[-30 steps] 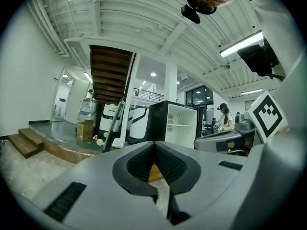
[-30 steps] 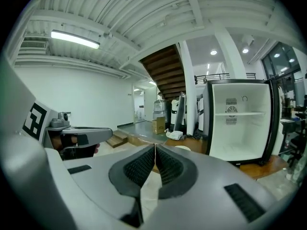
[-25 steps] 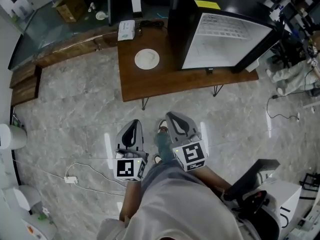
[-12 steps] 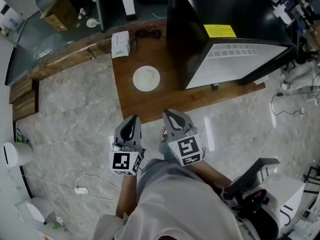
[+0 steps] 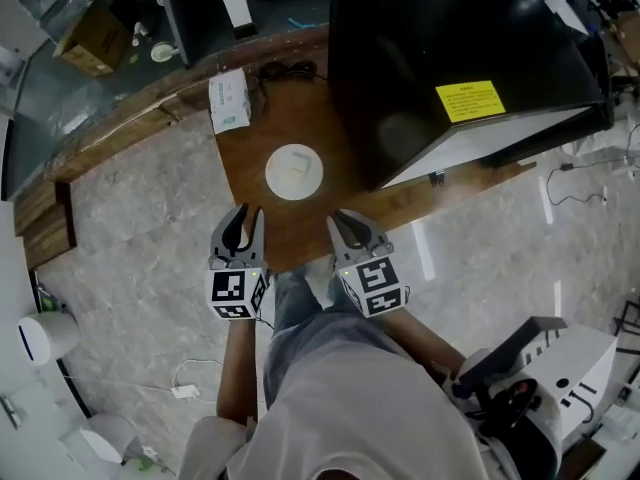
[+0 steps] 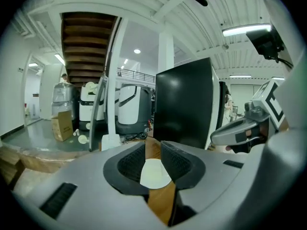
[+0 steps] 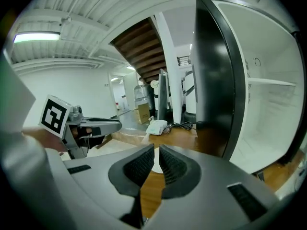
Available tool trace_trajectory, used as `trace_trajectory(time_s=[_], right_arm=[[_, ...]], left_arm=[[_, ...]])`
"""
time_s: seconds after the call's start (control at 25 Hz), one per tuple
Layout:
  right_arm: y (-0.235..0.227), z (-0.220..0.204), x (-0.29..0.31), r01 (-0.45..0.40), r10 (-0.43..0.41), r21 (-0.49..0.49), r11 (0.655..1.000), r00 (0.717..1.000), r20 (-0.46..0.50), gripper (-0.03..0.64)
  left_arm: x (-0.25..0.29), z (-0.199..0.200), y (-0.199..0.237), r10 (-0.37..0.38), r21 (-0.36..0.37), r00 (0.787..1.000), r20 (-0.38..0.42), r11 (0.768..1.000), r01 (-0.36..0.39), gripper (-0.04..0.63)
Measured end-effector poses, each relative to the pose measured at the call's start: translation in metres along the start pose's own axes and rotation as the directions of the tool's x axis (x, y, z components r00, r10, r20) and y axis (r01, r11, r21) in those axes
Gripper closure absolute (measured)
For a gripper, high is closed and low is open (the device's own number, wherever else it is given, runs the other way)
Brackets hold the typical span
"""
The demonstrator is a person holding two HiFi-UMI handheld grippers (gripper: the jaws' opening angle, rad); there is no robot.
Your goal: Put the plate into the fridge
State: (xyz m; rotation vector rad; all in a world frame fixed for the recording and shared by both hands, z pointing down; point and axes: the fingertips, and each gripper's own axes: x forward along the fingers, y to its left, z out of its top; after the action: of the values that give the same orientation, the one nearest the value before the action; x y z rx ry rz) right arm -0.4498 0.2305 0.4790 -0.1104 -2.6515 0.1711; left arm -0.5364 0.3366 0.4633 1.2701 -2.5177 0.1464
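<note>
- The plate [image 5: 294, 171] lay flat on the brown wooden table [image 5: 300, 236], white and round, with nothing on it that could be made out.
- It was outside the fridge [image 5: 450, 48], just to the left of that black cabinet, which stood on the same table.
- The fridge was open on its right side; the right gripper view showed a white inside with a shelf.
- The left gripper [image 5: 243, 220] was held over the near edge of the table, pointing toward the plate but apart from it.
- Its jaws had just been opening and stood a moderate way apart, with nothing between them; the plate showed through the gap, farther off.
- The right gripper [image 5: 343, 224] was beside it, also over the near table edge, short of the plate.
- Its jaws were closed to a thin slit and held nothing.
- A white box [image 5: 229, 101] lay at the far left corner of the table, and a black cable [image 5: 285, 70] lay just beside it, behind the plate.
</note>
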Motion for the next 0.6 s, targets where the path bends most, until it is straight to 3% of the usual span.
trace_trajectory(time_s=[0.12, 0.24, 0.32, 0.4, 0.6], right_arm=[[-0.023, 0.006, 0.042, 0.084, -0.082, 0.068, 0.994, 0.996, -0.022, 0.597], [-0.036, 0.007, 0.060, 0.162, -0.158, 0.146, 0.976, 0.987, -0.041, 0.595], [-0.042, 0.001, 0.077, 0.196, -0.187, 0.204, 0.959, 0.980, -0.061, 0.586], [-0.043, -0.009, 0.098, 0.208, -0.192, 0.257, 0.944, 0.978, -0.084, 0.512], [-0.045, -0.031, 0.135, 0.245, -0.213, 0.336, 0.909, 0.968, -0.130, 0.503]], left_arm=[[0.052, -0.009, 0.037, -0.114, 0.002, 0.990, -0.086, 0.993, 0.115, 0.487], [0.087, -0.016, 0.054, -0.243, -0.015, 0.959, -0.147, 0.970, 0.243, 0.453], [0.114, -0.030, 0.064, -0.329, -0.033, 0.924, -0.195, 0.944, 0.329, 0.416], [0.140, -0.046, 0.074, -0.401, -0.049, 0.882, -0.249, 0.914, 0.402, 0.407], [0.189, -0.077, 0.084, -0.539, -0.116, 0.761, -0.362, 0.836, 0.537, 0.406]])
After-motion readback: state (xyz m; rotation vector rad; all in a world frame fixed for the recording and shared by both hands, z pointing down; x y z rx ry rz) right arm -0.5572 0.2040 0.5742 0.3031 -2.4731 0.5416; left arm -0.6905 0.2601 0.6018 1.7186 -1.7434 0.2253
